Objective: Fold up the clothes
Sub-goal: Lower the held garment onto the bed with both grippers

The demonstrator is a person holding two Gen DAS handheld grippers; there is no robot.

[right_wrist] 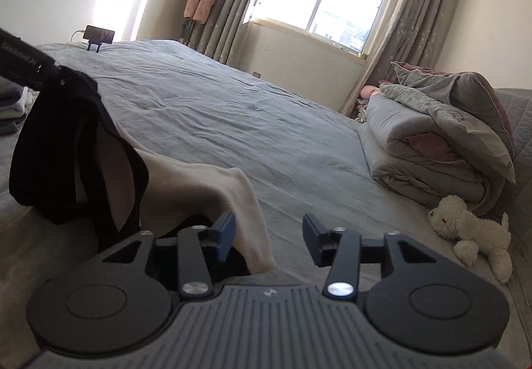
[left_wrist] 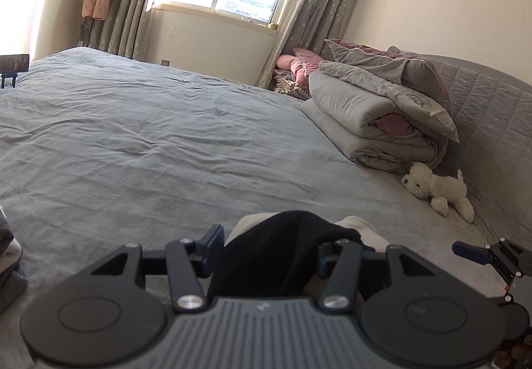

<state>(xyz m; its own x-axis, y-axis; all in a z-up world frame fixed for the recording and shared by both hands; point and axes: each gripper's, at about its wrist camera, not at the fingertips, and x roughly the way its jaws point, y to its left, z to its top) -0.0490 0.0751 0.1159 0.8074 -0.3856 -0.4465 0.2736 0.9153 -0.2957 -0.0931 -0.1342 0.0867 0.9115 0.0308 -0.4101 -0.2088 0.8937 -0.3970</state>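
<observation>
Currently: black-and-cream garment [right_wrist: 83, 149] on bed [right_wrist: 232, 109]; left tool [left_wrist: 276, 246] loosely straddles it, right tool [right_wrist: 269, 236] open, empty. Risk: fold slumping apart unsupported.

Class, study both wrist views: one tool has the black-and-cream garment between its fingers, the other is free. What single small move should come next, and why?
Probably bring the right tool, open with nothing between its fingers, over to the cream edge just left of it and close there. The black-and-cream garment hangs bunched in the left tool, so a second grip would likely let it be spread on the bed.
</observation>
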